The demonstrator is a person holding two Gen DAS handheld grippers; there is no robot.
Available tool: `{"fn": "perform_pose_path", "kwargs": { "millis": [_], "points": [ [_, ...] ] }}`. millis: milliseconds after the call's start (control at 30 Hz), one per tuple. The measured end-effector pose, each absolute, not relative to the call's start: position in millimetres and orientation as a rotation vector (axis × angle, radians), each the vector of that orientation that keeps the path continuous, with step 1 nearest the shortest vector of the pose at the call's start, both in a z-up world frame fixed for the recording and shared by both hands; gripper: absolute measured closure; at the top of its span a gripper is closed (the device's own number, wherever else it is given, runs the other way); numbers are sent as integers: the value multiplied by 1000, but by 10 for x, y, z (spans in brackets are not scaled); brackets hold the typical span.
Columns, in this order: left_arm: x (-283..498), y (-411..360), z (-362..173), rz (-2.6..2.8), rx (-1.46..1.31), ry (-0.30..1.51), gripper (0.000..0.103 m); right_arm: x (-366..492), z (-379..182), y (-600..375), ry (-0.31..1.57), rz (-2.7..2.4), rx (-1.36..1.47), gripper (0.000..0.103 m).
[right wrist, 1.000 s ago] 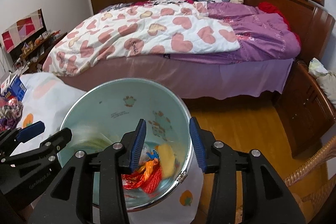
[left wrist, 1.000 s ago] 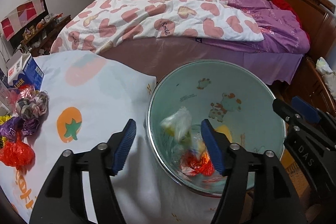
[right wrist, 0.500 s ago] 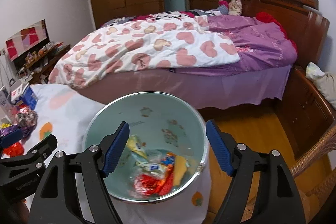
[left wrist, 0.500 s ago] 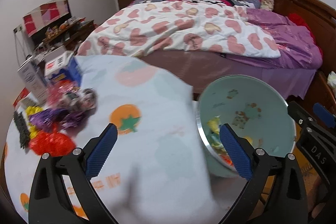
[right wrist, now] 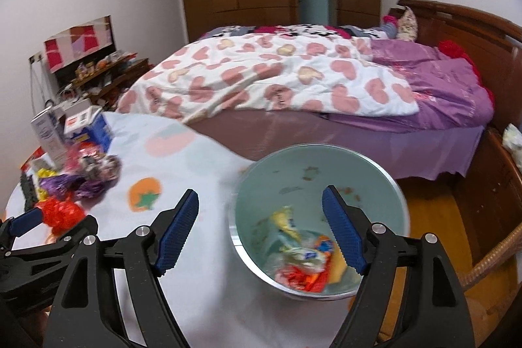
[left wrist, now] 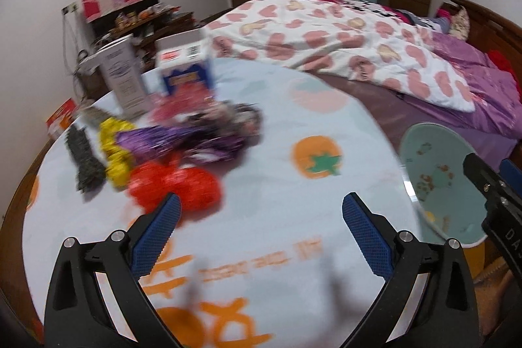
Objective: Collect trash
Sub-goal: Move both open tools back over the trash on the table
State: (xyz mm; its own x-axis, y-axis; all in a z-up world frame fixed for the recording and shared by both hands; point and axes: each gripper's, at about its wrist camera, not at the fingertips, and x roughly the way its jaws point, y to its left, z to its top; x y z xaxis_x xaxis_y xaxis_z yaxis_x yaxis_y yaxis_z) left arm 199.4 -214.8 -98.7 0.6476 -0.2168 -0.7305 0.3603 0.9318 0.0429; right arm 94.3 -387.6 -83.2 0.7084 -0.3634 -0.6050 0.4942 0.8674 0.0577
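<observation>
**Both tongs off the bin, back toward the wrapper pile**

Since a second ago both tongs have swung away from over the trash bin [right wrist: 321,217] and spread. Left tongs [left wrist: 261,234] are released, nothing between them, hanging over the desk [left wrist: 277,152]. Right tongs [right wrist: 261,227] are released too, also empty. The bin is now to the right of the left tongs, with trash already in it.

Next pick, in my view: the red wrapper [left wrist: 176,181], just ahead-left of the left tongs. Purple wrapper [left wrist: 182,142] and yellow wrapper [left wrist: 114,149] touch it behind, so approach from the near side, straddle only the red, pinch its bulk. Crinkly foil may slip.
</observation>
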Motion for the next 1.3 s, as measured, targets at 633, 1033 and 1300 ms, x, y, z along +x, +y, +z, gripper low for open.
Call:
{"fn": "perform_pose_path", "kwargs": {
  "millis": [633, 1033, 1300],
  "points": [
    [2439, -315, -1271, -30, 16, 882, 6, 1690, -928, -2738, 684, -246, 135, 26],
    [2709, 176, -1307, 65, -38, 890, 6, 2347, -1169, -2203, 782, -78, 188, 26],
    [2807, 318, -1334, 89, -48, 893, 6, 2531, -1477, -2153, 898, 16, 289, 48]
  ]
}}
